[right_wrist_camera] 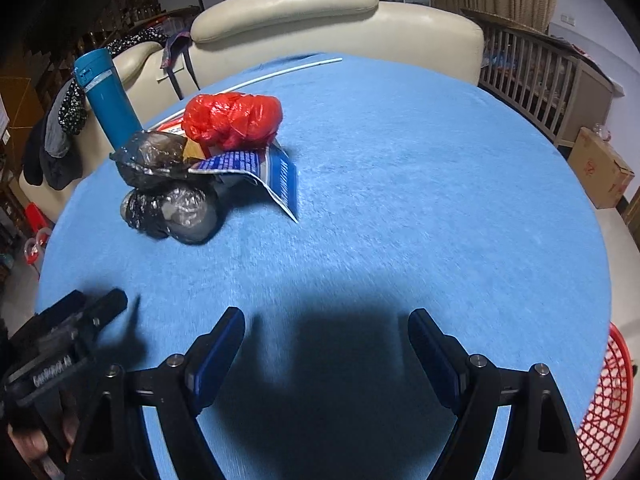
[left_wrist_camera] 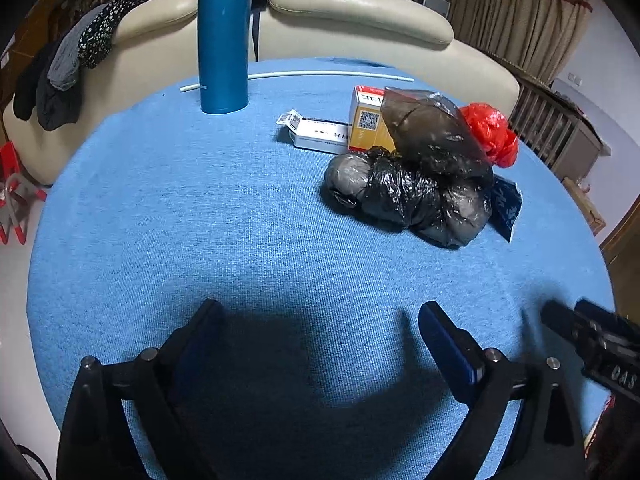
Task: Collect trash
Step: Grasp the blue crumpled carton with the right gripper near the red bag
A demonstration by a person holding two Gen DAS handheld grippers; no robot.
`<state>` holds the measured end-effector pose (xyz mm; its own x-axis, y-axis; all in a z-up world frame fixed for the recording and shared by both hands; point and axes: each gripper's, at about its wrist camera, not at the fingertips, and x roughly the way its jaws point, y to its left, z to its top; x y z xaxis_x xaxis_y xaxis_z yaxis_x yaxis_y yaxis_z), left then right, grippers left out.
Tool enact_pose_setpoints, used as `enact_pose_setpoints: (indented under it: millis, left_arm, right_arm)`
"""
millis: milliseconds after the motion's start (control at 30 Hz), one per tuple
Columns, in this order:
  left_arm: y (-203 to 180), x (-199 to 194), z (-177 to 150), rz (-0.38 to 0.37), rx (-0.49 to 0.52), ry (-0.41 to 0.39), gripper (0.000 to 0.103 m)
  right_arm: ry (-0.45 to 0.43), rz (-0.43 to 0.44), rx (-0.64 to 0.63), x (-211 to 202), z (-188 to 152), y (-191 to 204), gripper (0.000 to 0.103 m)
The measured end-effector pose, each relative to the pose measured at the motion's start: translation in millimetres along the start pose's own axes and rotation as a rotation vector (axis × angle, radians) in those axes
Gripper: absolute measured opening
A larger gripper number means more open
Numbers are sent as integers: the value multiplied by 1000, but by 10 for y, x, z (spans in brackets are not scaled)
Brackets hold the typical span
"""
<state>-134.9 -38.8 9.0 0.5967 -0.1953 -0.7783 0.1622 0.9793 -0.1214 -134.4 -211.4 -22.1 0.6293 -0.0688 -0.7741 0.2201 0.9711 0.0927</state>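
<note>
**Item count, table top**

Black plastic bags (left_wrist_camera: 416, 184): a clump, number not separable. Red bag (right_wrist_camera: 232, 120): 1. Cartons: 2, one orange (left_wrist_camera: 366, 120), one white (left_wrist_camera: 316, 134). Blue printed packet (right_wrist_camera: 276, 178): 1. Blue bottle (left_wrist_camera: 224, 40): 1. White rod (left_wrist_camera: 320, 75): 1. Red basket (right_wrist_camera: 608, 404): 1.

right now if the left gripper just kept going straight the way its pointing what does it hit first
Most likely the blue tablecloth: the open, empty left gripper tilts down at bare cloth ahead. The pile of black plastic bags sits farther on and right of its line, though depth is hard to judge.
</note>
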Motion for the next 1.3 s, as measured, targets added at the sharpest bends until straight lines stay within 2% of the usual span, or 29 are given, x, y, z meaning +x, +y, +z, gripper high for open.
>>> enact_pose_setpoints:
  millis: [133, 333, 467, 600, 667, 733, 800, 900, 967, 1000, 1033, 1100, 1133, 1300]
  left_arm:
    - [-31, 8, -6, 17, 16, 7, 98]
    - [6, -12, -12, -6, 0, -2, 98]
    - [-4, -10, -11, -2, 3, -1, 99]
    - [-20, -1, -9, 6, 10, 2, 99]
    - [-23, 4, -7, 7, 11, 3, 99]
    - [-22, 5, -7, 5, 10, 2, 99]
    - [-30, 8, -8, 8, 13, 3, 99]
    - [-48, 16, -7, 17, 19, 6, 99]
    - [-57, 24, -9, 24, 25, 9, 99]
    - [-56, 23, -14, 24, 26, 9, 99]
    - [-53, 23, -16, 24, 26, 9, 99]
    - [-48, 25, -19, 25, 27, 9, 99]
    - [-49, 26, -20, 26, 29, 10, 99]
    - [-49, 30, -31, 33, 35, 11, 99]
  right_arm:
    - [-4, 24, -26, 102, 177, 130, 86]
    - [-16, 100, -92, 268, 455, 382, 86]
    - [-51, 95, -44, 294, 638, 321, 86]
    - [-58, 102, -66, 398, 798, 352, 86]
    - [-41, 139, -43, 448, 855, 321, 86]
    - [-36, 233, 36, 478, 924, 236, 86]
    - [-31, 266, 101, 514, 965, 155, 86]
    - [-10, 249, 144, 658, 1044, 92, 86]
    - [56, 239, 128, 857, 1070, 115, 87]
    - [30, 220, 94, 834, 1090, 157, 86]
    - [48, 201, 59, 855, 1106, 211, 84]
    - [38, 209, 23, 809, 1115, 280, 62]
    - [45, 223, 17, 790, 1115, 290, 59]
    - [40, 239, -32, 580, 1045, 332, 54]
